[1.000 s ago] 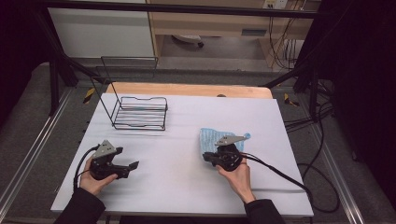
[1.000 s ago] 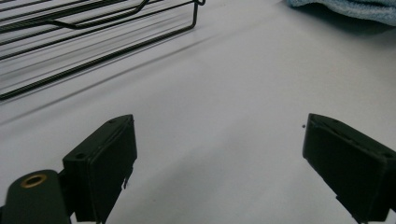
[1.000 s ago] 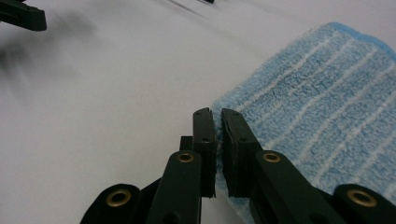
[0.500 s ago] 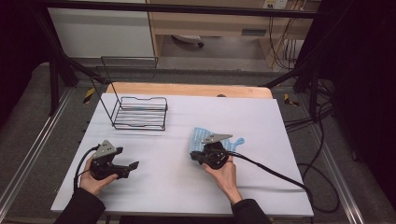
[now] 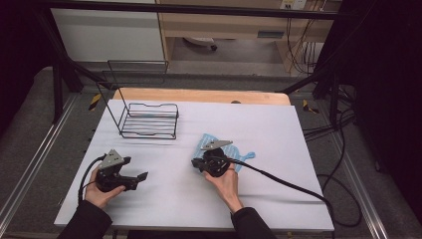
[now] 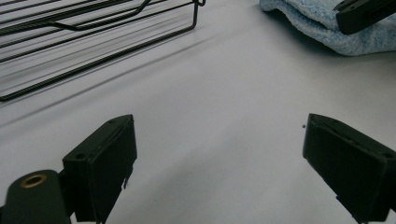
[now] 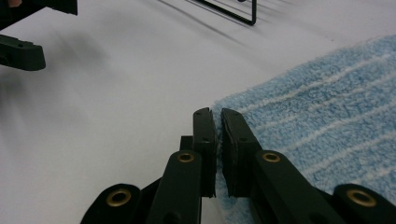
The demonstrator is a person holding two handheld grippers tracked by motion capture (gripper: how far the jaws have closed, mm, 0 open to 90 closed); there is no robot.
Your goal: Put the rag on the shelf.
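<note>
1. Looking down from the high view, the blue towel [image 5: 226,149] lies on the white table [image 5: 278,129] right of centre, partly under the right tongs [image 5: 199,163], and the wire rack [image 5: 148,120] stands well apart, up and to the left. If the towel is to be dragged flat, pull low and level along the table so that it slides instead of bunching.

2. In the left gripper view, the left tongs [image 6: 219,163] stand spread wide over bare table with nothing between the jaws. The towel [image 6: 308,25] lies far ahead, to the right. This hand is free to pin the far edge if the cloth starts to fold.

3. In the right gripper view, the right tongs [image 7: 218,135] are pressed together, pinching the towel's [image 7: 327,126] corner edge. The bite looks shallow to me, so keep the squeeze firm and move slowly, lest the corner slip out.
</note>
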